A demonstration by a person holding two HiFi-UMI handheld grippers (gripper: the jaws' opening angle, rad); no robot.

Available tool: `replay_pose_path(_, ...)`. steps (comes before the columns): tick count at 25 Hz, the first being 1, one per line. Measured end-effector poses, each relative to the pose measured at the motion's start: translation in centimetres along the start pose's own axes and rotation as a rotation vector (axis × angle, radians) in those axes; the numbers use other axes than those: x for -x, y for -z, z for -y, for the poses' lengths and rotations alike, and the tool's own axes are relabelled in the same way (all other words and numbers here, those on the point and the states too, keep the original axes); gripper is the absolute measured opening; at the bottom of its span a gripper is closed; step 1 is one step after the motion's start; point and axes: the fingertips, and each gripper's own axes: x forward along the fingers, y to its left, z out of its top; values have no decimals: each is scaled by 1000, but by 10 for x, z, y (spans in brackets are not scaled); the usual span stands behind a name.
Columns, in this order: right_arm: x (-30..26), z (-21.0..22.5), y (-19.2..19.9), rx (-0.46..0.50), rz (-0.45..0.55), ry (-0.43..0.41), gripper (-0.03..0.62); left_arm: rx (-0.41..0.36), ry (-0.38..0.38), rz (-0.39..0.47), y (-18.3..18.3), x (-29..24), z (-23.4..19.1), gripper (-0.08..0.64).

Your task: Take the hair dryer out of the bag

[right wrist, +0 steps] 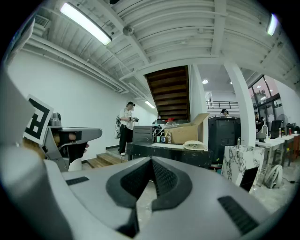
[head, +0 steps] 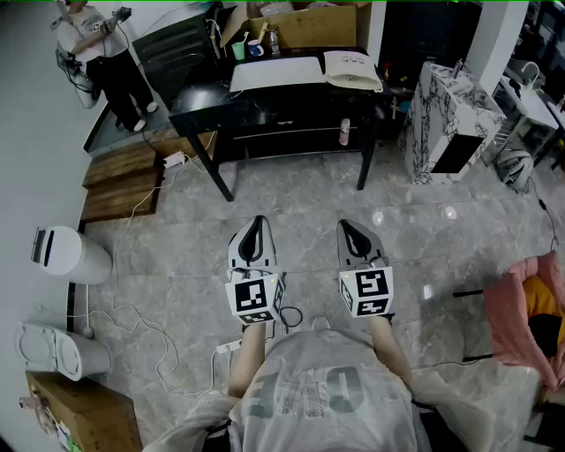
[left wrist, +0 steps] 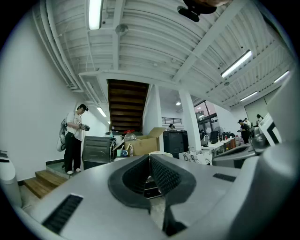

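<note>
A pale marble floor (head: pixel 300 212) fills most of the head view. A black table (head: pixel 199 99) stands across the upper middle of the frame, with a marble-patterned cabinet (head: pixel 441 124) at its right and an open cardboard box (head: pixel 309 26) behind it at the top edge. A person (head: pixel 106 53) stands in the upper left corner. On the table lies a white board (head: pixel 278 72), and just right of it the cream bag (head: pixel 353 69), lying flat near the table's right end; the hair dryer cannot be made out. In the lower middle, well apart from the table, the left gripper (head: pixel 256 222) and the right gripper (head: pixel 350 226) are held side by side above the floor, each with its jaws clenched together on nothing.
</note>
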Motion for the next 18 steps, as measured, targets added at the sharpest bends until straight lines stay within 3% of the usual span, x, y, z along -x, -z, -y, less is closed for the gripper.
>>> replay_pose_path(13,-7,19,18,-61,-18,-15,29,1,8,-28,16,-14,13,32)
replay_pose_path(18,-14,32,21,-141,-17,-16,29,17,-3,-31,17,-20,16,31)
